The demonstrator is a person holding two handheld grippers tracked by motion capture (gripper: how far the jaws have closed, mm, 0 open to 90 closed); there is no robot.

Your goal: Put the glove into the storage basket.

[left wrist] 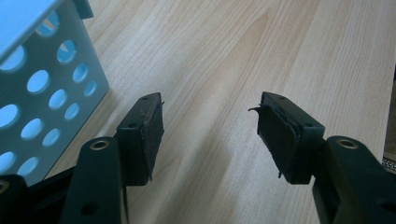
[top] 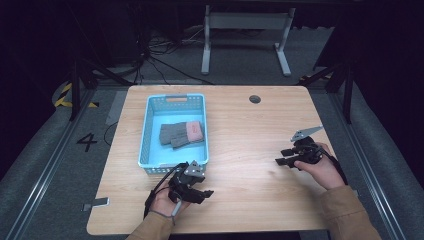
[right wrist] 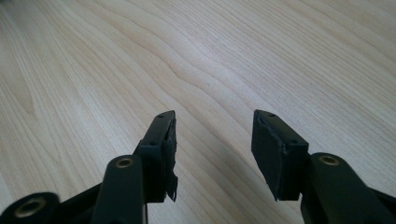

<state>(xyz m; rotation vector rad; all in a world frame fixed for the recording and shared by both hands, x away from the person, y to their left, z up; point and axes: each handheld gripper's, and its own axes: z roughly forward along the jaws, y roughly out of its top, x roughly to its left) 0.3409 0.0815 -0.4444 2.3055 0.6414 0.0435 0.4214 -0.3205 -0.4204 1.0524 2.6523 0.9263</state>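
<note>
On the table (top: 240, 130), my left tongs (top: 206, 192) gape empty just beside the blue basket (top: 148, 132), where the grey gloves (top: 181, 134) lie; my right tongs (top: 284, 156) gape empty, well apart.

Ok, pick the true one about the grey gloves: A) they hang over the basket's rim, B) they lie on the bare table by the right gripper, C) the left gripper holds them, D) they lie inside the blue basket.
D: the grey gloves lie flat on the floor of the blue basket, and both grippers' jaws stand open with nothing between them.
</note>
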